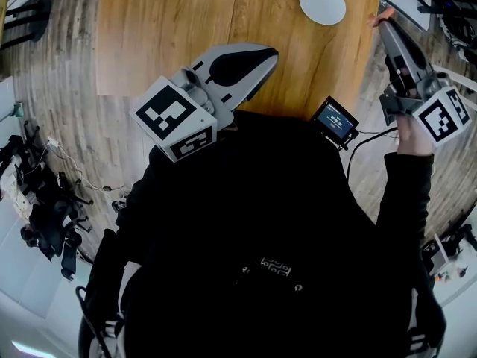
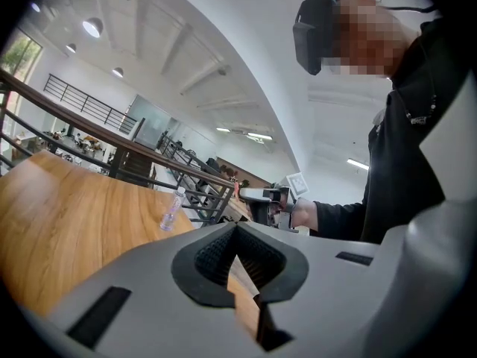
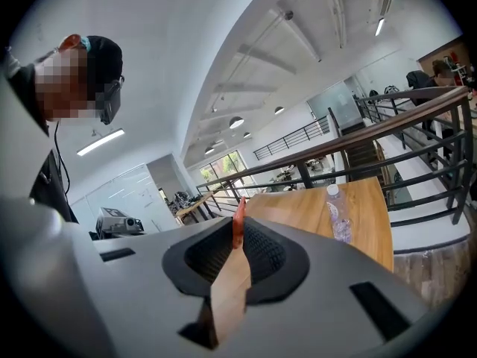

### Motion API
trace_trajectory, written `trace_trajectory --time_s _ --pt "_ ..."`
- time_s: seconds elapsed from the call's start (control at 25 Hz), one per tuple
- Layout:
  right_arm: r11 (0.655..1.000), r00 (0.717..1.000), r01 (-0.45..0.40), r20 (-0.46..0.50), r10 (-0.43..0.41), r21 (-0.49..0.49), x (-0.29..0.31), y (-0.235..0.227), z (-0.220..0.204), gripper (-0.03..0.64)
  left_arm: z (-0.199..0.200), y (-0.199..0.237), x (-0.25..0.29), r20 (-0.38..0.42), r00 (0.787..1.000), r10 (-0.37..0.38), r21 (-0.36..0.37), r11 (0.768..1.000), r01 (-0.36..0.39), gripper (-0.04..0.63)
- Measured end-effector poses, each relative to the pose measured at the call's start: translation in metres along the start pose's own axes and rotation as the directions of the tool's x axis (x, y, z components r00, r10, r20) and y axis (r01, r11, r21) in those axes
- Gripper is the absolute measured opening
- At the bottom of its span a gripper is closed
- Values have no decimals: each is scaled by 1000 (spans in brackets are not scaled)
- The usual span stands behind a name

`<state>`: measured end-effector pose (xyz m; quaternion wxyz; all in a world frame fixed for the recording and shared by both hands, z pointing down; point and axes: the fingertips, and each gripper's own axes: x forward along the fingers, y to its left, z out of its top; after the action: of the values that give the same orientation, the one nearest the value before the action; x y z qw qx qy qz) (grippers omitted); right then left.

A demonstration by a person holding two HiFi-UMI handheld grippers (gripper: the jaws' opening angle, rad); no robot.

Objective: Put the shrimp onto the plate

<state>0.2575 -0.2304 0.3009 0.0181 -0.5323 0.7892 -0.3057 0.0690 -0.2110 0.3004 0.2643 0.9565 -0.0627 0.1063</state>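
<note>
A white plate (image 1: 322, 3) lies at the far right of the wooden table (image 1: 171, 21), with nothing on it. My right gripper (image 1: 382, 22) is just off the table's right edge, a short way from the plate, and is shut on a small orange-red shrimp (image 1: 381, 13). In the right gripper view the shrimp (image 3: 238, 216) sticks up from between the pinched jaw tips of the right gripper (image 3: 238, 224). My left gripper (image 1: 270, 53) hovers over the table's near edge, its jaws together at the tips and nothing between them; in its own view the left gripper (image 2: 237, 227) points across the tabletop.
A clear plastic bottle (image 3: 337, 212) stands near a table corner and also shows in the left gripper view (image 2: 171, 209). A small device with a lit screen (image 1: 335, 120) hangs at the person's chest. A metal railing (image 2: 89, 136) runs behind the table.
</note>
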Motion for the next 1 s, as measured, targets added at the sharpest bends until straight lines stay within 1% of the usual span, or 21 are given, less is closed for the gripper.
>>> trace_trajectory --time_s 0.12,0.24,0.44,0.68,1.0 --pt "1000 1000 -11 -17 10 -19 5 -2 -2 57 -4 -1 -2 4 1000 21 -9 1000 -21 5" --pt "1000 1000 -12 -27 12 5 5 -7 -8 57 -7 -3 -8 8 999 38 -20 999 -38 5" --pt "999 998 -19 -57 17 -32 14 -9 -14 57 -16 -5 -15 13 998 62 -36 997 -61 5" --pt "999 996 -6 -88 3 -43 21 -20 -16 57 -16 -6 -20 16 996 84 -56 995 -83 5" --pt "999 991 15 -130 -21 -47 21 -46 -36 57 -29 -12 -19 12 994 105 -76 992 -103 5"
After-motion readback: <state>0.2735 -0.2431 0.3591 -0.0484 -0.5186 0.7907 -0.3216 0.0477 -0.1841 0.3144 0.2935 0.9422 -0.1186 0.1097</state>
